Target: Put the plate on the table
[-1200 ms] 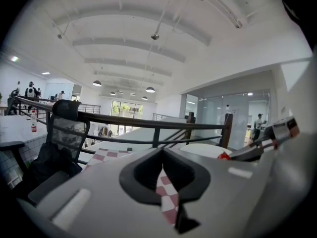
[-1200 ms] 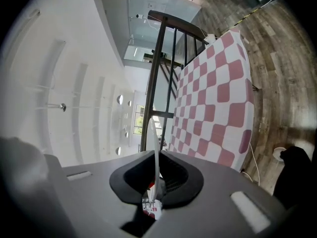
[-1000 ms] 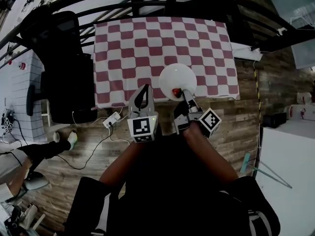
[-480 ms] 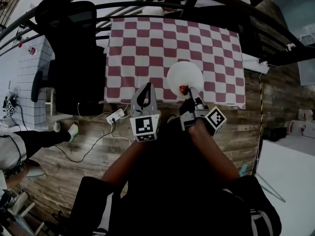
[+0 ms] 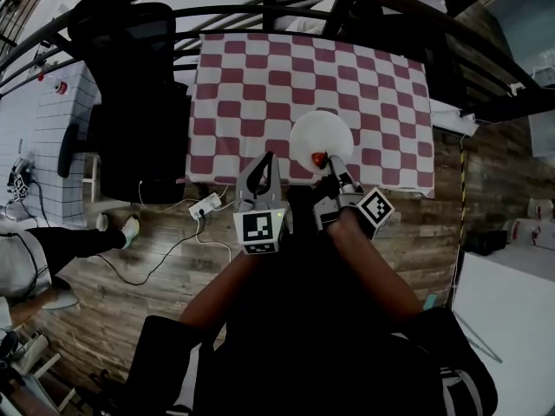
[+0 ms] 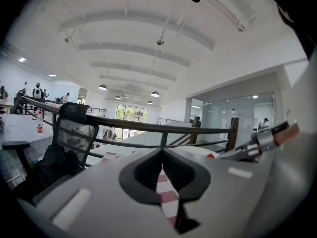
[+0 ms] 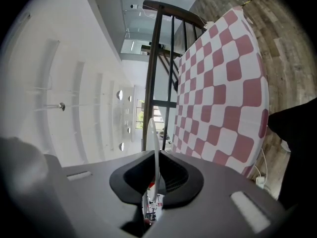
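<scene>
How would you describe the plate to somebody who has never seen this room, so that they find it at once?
Find the table with the red-and-white checkered cloth. At its near edge, toward the right, the right gripper holds the plate by the rim. It is the only plain white round thing against the checks.

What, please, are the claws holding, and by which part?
The right claw grips the white plate by its near rim; the left claw holds nothing.

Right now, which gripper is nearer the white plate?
Right. The right gripper is shut on the plate at its near rim; the left gripper is off to its left, apart from it.
</scene>
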Motion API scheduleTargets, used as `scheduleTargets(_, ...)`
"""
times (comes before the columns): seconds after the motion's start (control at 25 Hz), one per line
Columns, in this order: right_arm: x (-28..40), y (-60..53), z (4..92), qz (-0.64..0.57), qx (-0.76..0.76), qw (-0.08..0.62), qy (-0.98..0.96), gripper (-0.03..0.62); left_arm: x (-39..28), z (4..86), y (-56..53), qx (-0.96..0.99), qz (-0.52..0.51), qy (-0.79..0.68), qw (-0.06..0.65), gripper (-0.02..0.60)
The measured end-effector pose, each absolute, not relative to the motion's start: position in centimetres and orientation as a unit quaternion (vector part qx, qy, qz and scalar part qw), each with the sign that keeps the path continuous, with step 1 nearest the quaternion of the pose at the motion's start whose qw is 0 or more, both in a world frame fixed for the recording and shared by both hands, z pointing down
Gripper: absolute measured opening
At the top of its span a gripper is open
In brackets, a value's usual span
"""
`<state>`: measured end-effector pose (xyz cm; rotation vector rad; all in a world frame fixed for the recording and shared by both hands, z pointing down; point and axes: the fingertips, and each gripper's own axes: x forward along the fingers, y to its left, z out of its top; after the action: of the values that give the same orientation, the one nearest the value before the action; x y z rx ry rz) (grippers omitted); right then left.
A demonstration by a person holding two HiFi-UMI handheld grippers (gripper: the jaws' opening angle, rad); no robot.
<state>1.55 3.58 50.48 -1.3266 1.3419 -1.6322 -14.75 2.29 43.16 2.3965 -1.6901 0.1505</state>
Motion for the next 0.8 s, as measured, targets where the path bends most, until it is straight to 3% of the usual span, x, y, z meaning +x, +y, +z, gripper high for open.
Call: scheduleTargets(0.8,6.1,-7.3,56.8,-0.590,-0.500,0.316,0.549,0.017,-9.6,46.2,-7.2,0.820,0.093,-0.553,0.113,0.009)
